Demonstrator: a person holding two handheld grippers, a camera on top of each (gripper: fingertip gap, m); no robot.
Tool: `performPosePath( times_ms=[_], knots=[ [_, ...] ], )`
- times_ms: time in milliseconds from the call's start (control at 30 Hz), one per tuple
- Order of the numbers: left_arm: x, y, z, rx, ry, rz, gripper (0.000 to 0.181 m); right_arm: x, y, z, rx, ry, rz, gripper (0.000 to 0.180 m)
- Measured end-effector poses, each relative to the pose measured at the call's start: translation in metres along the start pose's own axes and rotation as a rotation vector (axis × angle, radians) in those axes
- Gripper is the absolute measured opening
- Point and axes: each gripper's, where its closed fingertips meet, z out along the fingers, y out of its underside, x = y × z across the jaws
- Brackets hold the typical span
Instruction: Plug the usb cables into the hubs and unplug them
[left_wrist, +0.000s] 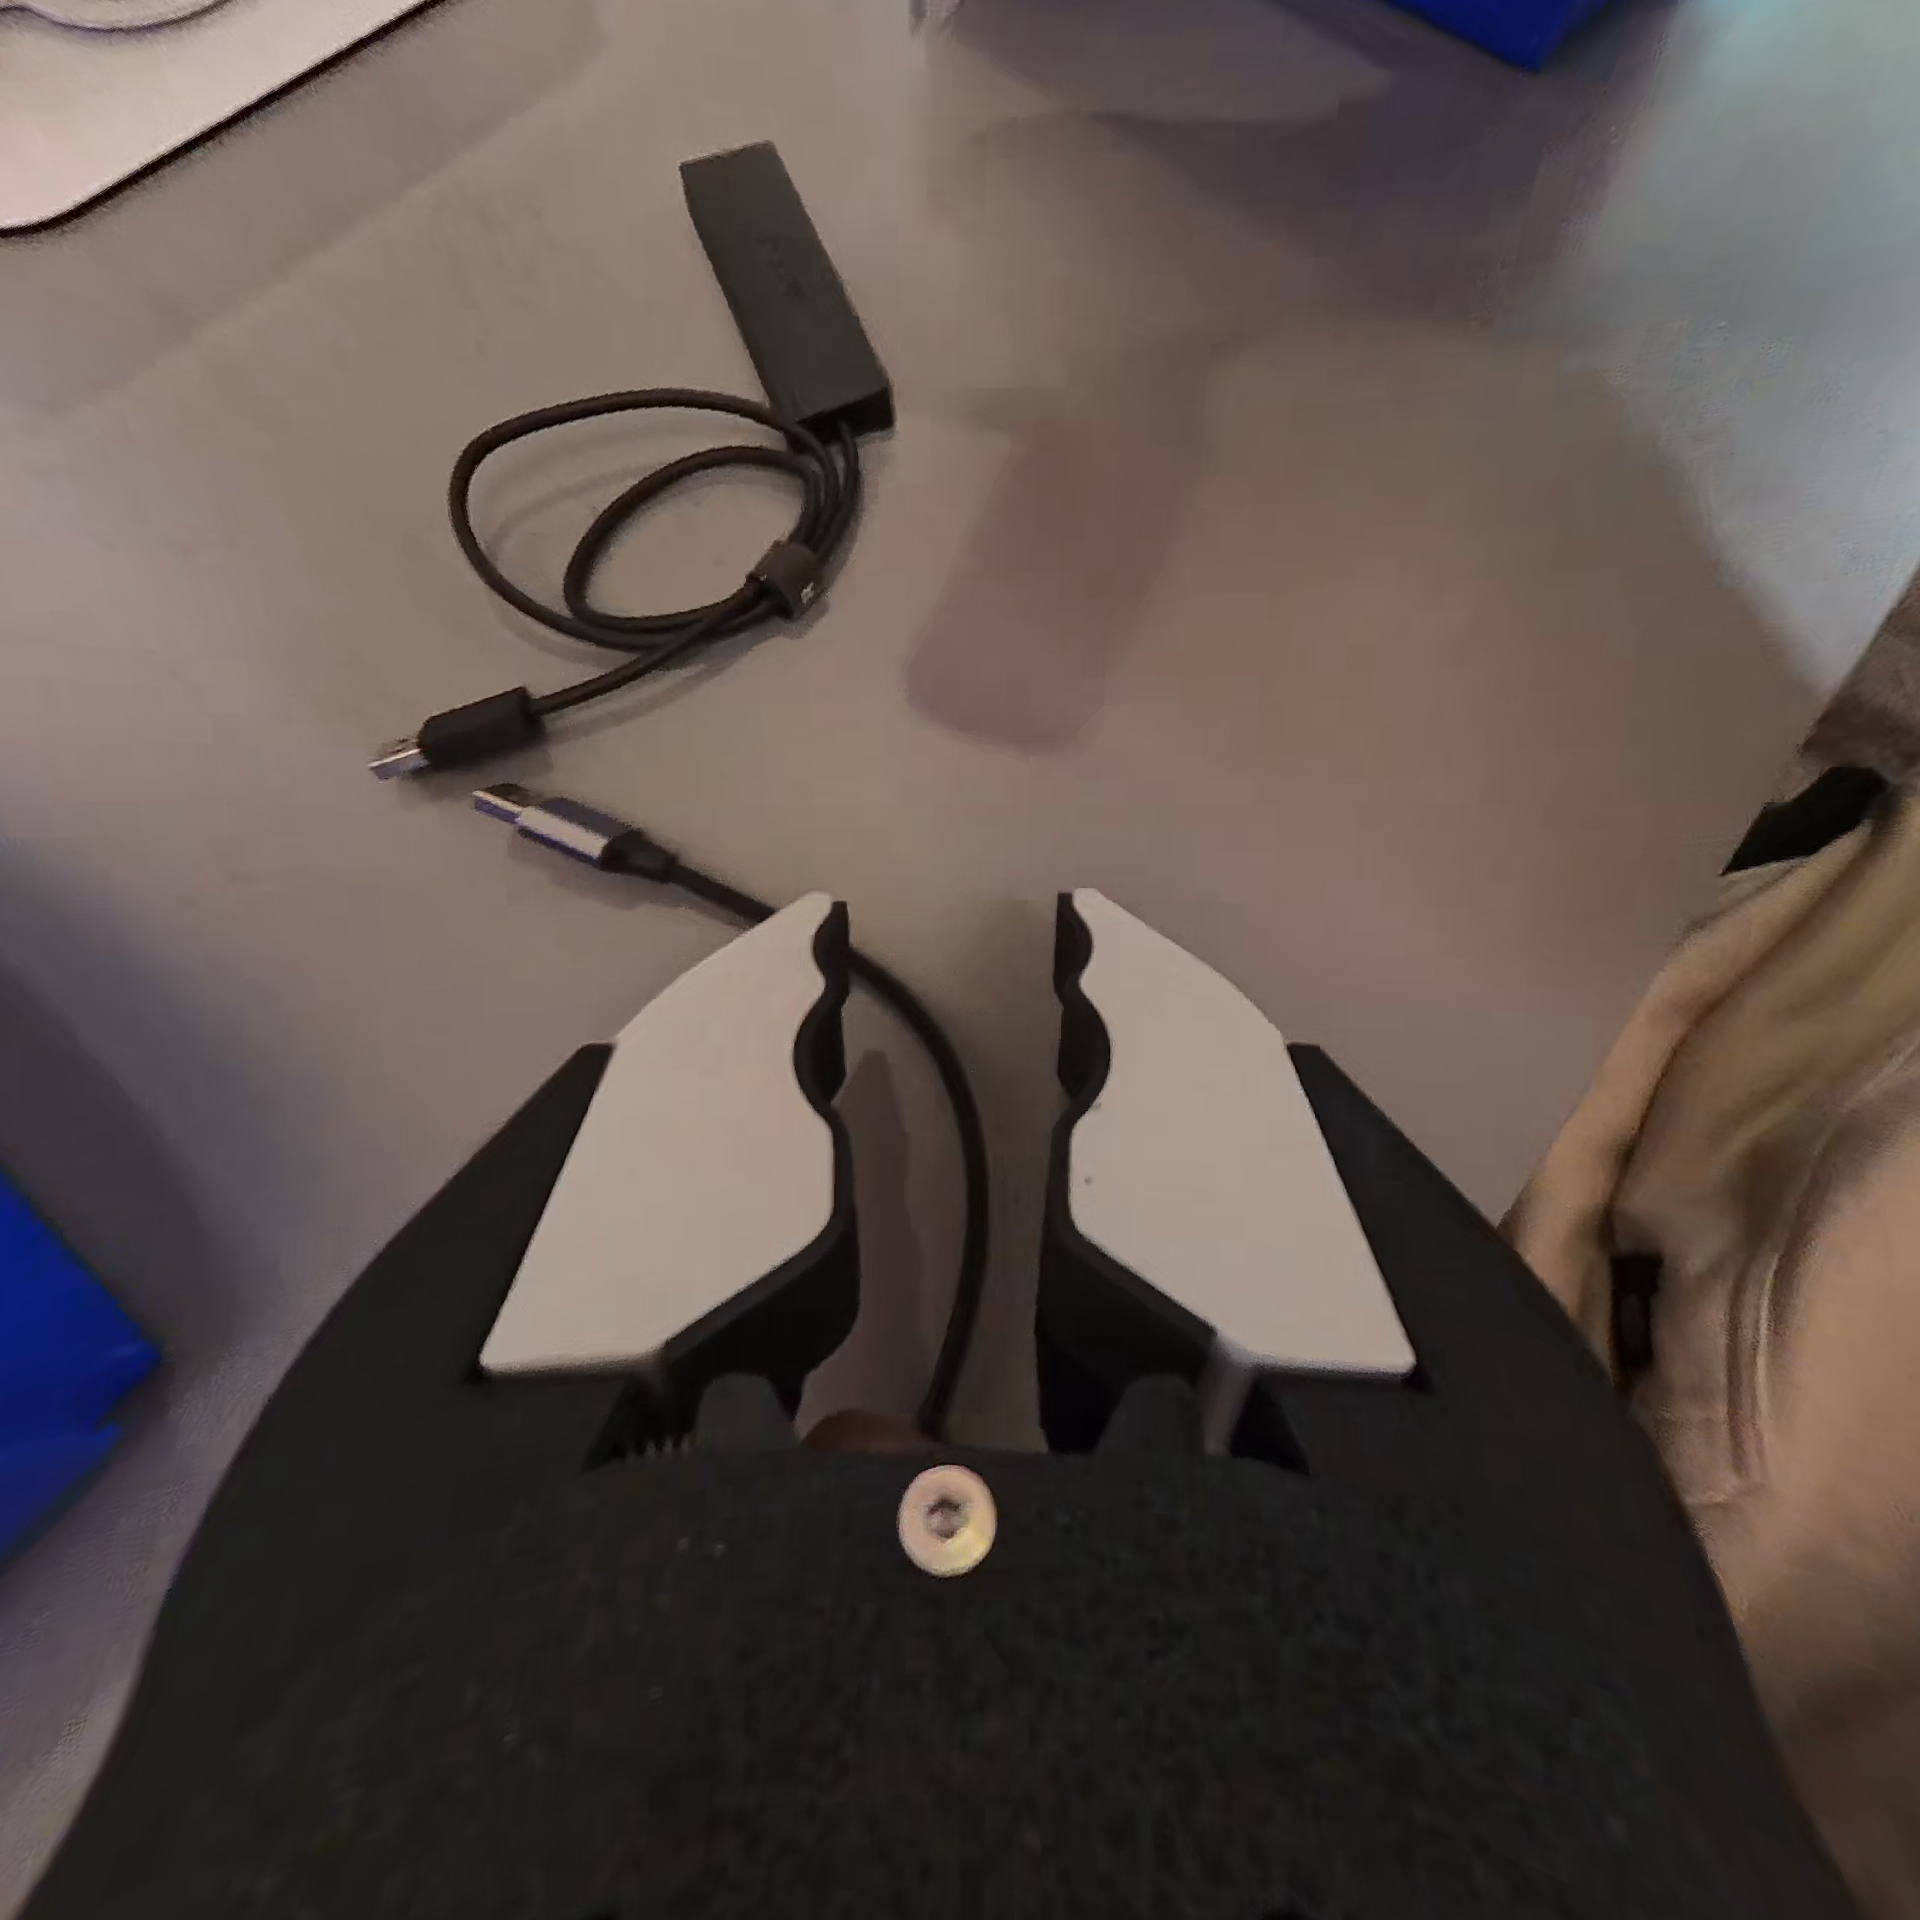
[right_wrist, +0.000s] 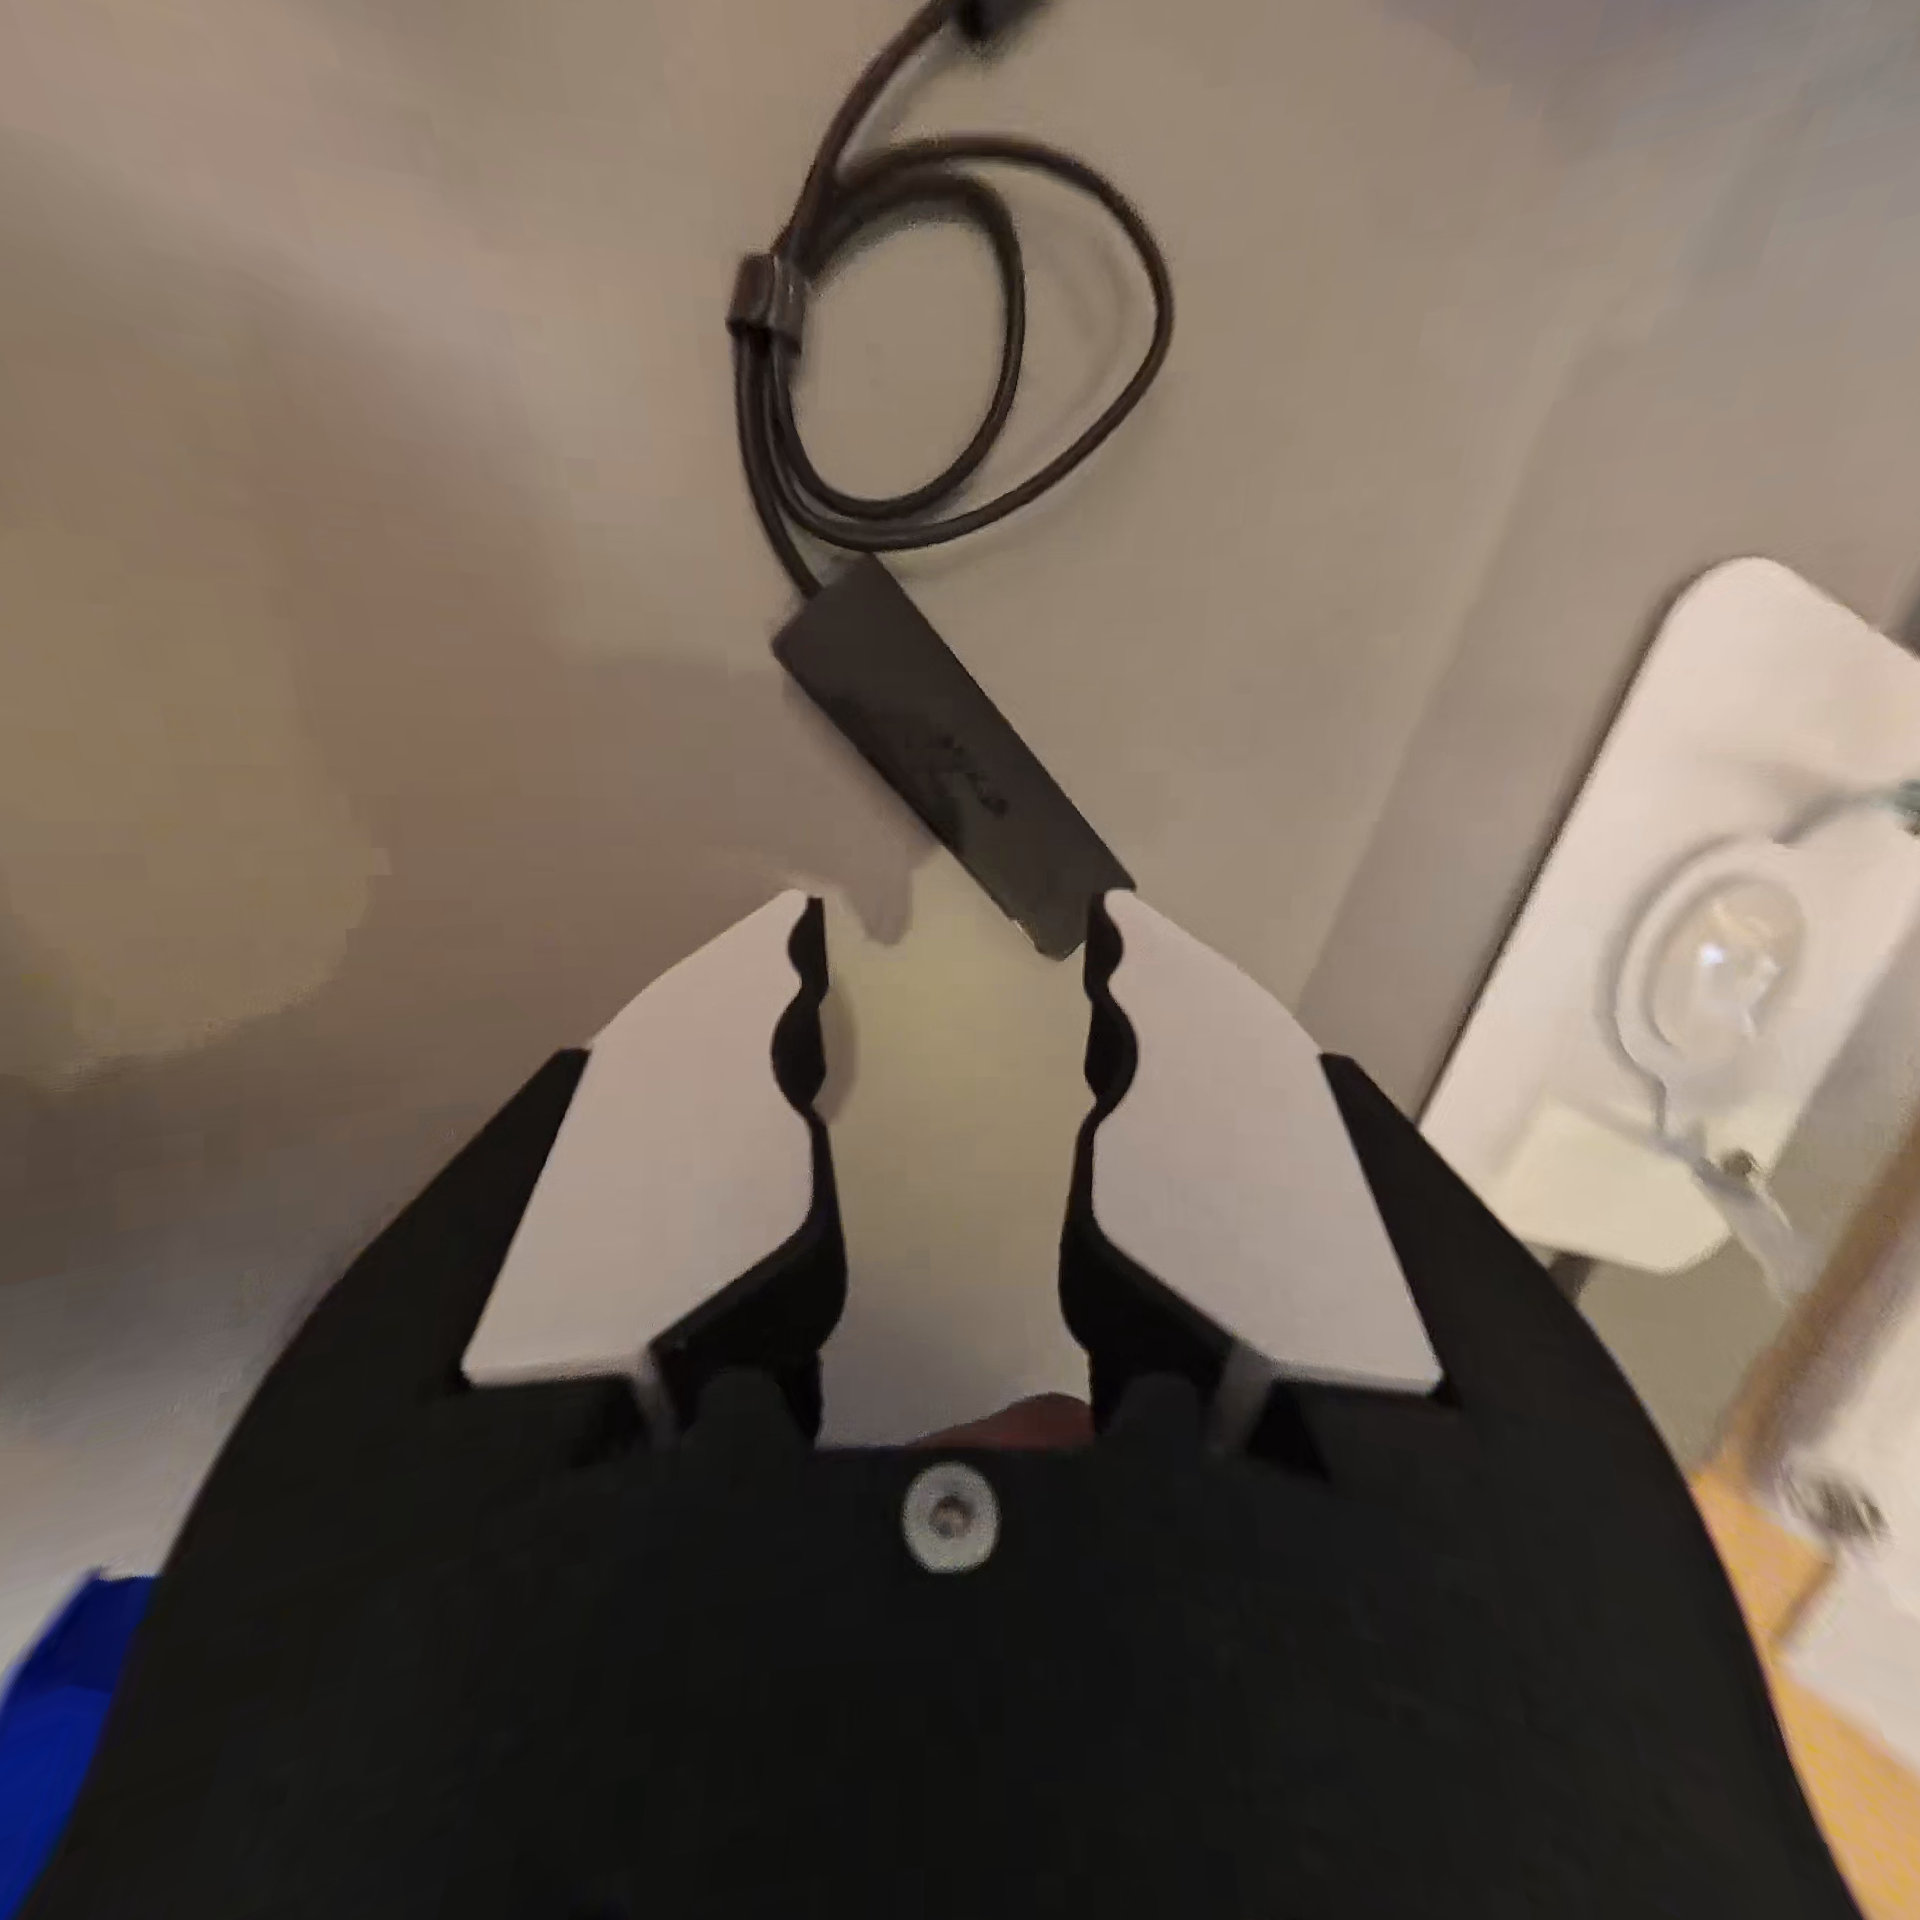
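On a grey worktop (left_wrist: 1351, 520), the left claw (left_wrist: 951, 914) stands apart and empty, a black usb cable (left_wrist: 935, 1049) running between its fingers to a silver plug (left_wrist: 551, 826) just ahead. Beyond lies the black hub (left_wrist: 784, 286) with its coiled lead (left_wrist: 623, 520). The right claw (right_wrist: 951, 914) is likewise apart, the hub's near end (right_wrist: 951, 769) just beside its right fingertip.

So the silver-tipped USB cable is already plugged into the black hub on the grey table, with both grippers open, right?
Not quite. In the left wrist view the silver-tipped USB cable lies loose, its plug bare and apart from the black hub. The rest holds: the hub sits on the grey table, and the left gripper and right gripper are both open.
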Motion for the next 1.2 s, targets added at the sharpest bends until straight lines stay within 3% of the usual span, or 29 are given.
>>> performPosePath(
  times_ms=[167,333,500,733,1033,1200],
  knots=[
    [0.023,-0.002,-0.004,0.062,0.069,-0.038,0.034,0.023,0.009,0.045,0.033,-0.061,-0.045,0.052],
    [0.034,-0.002,-0.012,0.076,0.101,-0.008,0.034,0.004,0.004,0.066,0.000,-0.144,-0.096,0.058],
    [0.032,-0.001,-0.009,0.073,0.112,-0.036,0.033,-0.004,0.000,0.069,-0.011,-0.209,-0.071,0.042],
    [0.017,-0.015,-0.006,0.116,0.044,-0.095,0.032,-0.010,0.002,0.060,-0.025,-0.097,0.239,0.035],
    [0.011,-0.050,0.004,0.219,0.090,-0.224,0.032,-0.019,-0.027,-0.010,0.356,0.133,0.719,0.033],
    [0.017,-0.059,0.022,0.197,0.152,-0.255,0.032,-0.055,-0.026,-0.003,0.470,0.127,0.973,0.033]
  ],
)
